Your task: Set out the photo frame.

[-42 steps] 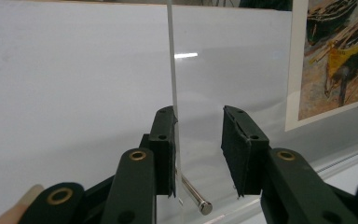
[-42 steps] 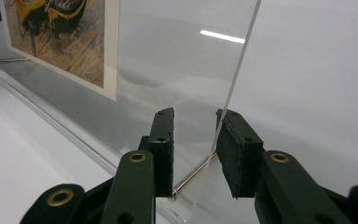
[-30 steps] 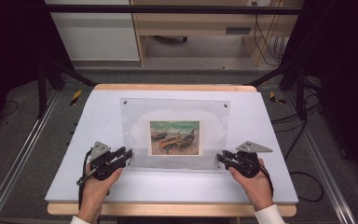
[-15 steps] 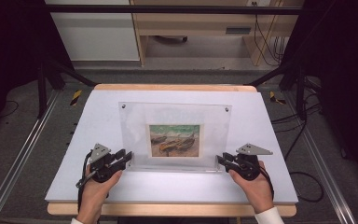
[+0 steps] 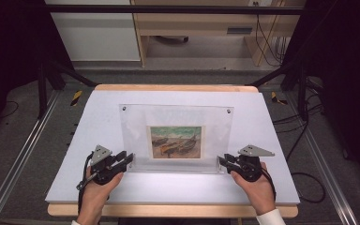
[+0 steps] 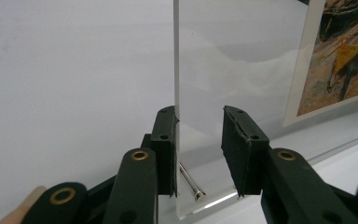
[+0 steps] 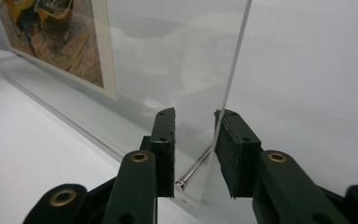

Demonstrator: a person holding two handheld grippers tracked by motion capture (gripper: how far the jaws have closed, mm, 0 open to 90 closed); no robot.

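1. The clear acrylic frame stands on the white surface, its lower edge resting there and its top leaning away from the person. A printed picture of boats sits in its middle.
2. The left tool is at the frame's lower left corner and the right tool at the lower right corner. One tool at each end probably keeps the wide panel from twisting.
3. In the left gripper view the jaws are spread. The panel edge lies against one pad; the other pad stands clear.
4. In the right gripper view the jaws are likewise spread. The panel edge lies close against the right-hand pad; the other is apart.
5. A metal pin crosses each corner, just between the jaws. Judgement: neither tool clamps the frame, so it rests by its own weight.
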